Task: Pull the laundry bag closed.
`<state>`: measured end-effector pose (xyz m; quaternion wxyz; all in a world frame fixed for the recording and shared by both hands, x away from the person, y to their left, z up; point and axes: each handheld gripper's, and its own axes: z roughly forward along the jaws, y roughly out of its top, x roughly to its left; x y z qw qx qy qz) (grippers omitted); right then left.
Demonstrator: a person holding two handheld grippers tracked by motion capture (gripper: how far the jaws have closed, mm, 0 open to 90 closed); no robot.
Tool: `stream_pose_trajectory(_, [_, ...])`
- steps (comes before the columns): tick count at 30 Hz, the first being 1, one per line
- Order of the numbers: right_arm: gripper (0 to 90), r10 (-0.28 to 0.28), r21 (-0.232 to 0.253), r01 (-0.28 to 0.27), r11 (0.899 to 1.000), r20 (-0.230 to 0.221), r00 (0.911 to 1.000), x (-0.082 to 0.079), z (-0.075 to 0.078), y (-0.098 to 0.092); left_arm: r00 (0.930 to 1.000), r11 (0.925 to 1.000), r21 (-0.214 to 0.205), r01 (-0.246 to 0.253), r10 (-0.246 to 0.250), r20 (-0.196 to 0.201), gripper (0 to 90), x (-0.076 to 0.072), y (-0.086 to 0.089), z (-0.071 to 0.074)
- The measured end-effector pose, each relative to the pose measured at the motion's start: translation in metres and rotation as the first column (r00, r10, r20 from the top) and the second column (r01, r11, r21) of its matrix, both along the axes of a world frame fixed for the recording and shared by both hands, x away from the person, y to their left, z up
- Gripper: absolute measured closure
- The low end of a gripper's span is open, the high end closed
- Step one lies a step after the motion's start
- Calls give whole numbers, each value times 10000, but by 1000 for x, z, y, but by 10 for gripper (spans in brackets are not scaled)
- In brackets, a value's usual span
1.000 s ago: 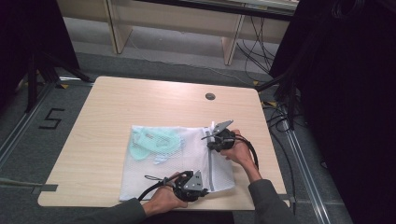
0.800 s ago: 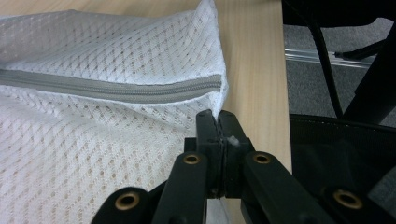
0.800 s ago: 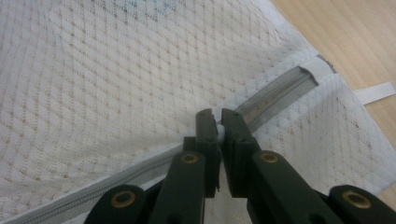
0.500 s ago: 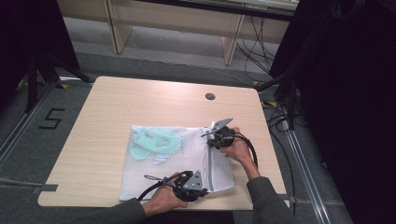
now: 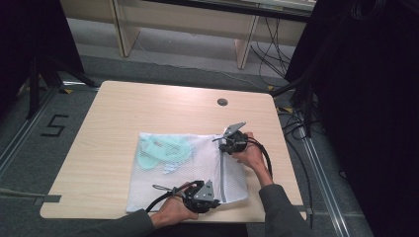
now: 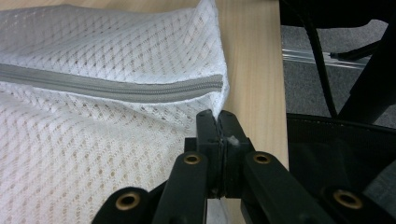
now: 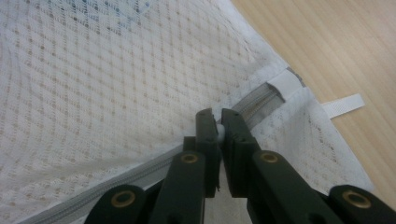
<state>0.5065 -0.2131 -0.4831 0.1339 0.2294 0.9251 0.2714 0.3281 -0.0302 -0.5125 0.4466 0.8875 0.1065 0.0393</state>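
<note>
While it lay flat: mesh bag (image 5: 188, 170) rested on the worktop (image 5: 123, 113), near the front edge
Left tongs (image 6: 218, 122): clamped on the bag's corner by the zip's (image 6: 112, 87) end
Right tongs (image 7: 218, 122): pinched on the white zip pull (image 7: 219, 131)
Inside: pale green cloth (image 5: 160, 150)

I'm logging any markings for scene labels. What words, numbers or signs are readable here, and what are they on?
"5": a black figure marked on the grey floor, left of the table.
Mesh bag: no print readable; the white tab at its corner looks blank.
Pale green items inside the bag: any marks are too blurred to read.
Grippers: no legible labels.
</note>
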Motion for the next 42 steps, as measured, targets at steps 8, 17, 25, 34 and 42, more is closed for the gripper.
stream_pose_trajectory(8, [866, -147, 78, 147, 9999, -40, 9999, 3, 0, 2, 10000, 10000, 75, 51, -51, 5, 889, 1, 1, 0])
stream_pose_trajectory(17, [866, -124, 153, 123, 9998, 92, 9999, 8, 0, -1, 9998, 10000, 43, 63, -62, -165, 889, 1, 2, 0])
stream_pose_trajectory(25, [866, -226, 225, 224, 9995, 94, 9997, 13, -1, 0, 9997, 10000, -61, 39, -40, -230, 889, 0, 2, 1])
stream_pose_trajectory(34, [867, -266, 75, 265, 9996, 134, 9996, 20, -3, 2, 9996, 10000, -45, 85, -86, -269, 890, 0, 2, 2])
stream_pose_trajectory(42, [866, -492, 123, 491, 9987, 124, 9987, 23, -3, -1, 9993, 9999, -72, 126, -128, -351, 890, -2, 2, 2])
